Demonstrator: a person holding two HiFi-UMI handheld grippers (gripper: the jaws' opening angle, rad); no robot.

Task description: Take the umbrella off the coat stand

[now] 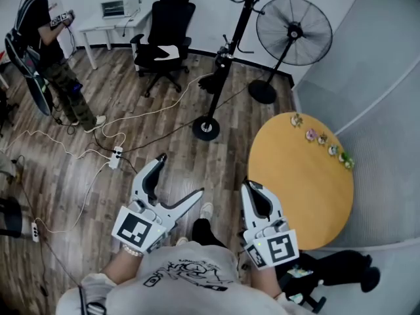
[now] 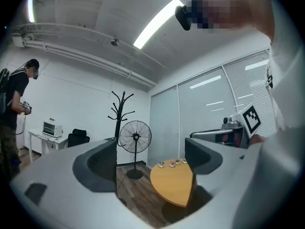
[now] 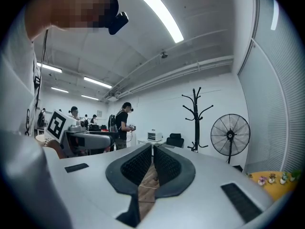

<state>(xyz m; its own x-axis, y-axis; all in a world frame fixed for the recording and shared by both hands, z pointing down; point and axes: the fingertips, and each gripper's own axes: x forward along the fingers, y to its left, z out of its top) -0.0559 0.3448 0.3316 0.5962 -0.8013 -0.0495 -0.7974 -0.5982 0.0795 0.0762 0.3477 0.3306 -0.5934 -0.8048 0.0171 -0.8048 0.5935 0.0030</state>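
- Left hand-held gripper point(image 1: 180, 174) gapes wide, empty; right hand-held gripper point(image 1: 252, 190) is clenched on nothing. Both are well short of the coat stand point(image 1: 239, 28).
- Umbrella point(image 1: 213, 81), seemingly the dark bundle, hangs low on the coat stand.
- Best approach: close in, grasp it, lift it clear of its hook.

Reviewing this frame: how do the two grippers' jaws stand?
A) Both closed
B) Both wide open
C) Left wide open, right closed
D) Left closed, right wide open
C. In the left gripper view, the left gripper has its jaws set wide apart with nothing between them. In the right gripper view, the right gripper has its jaws brought together and holds nothing.
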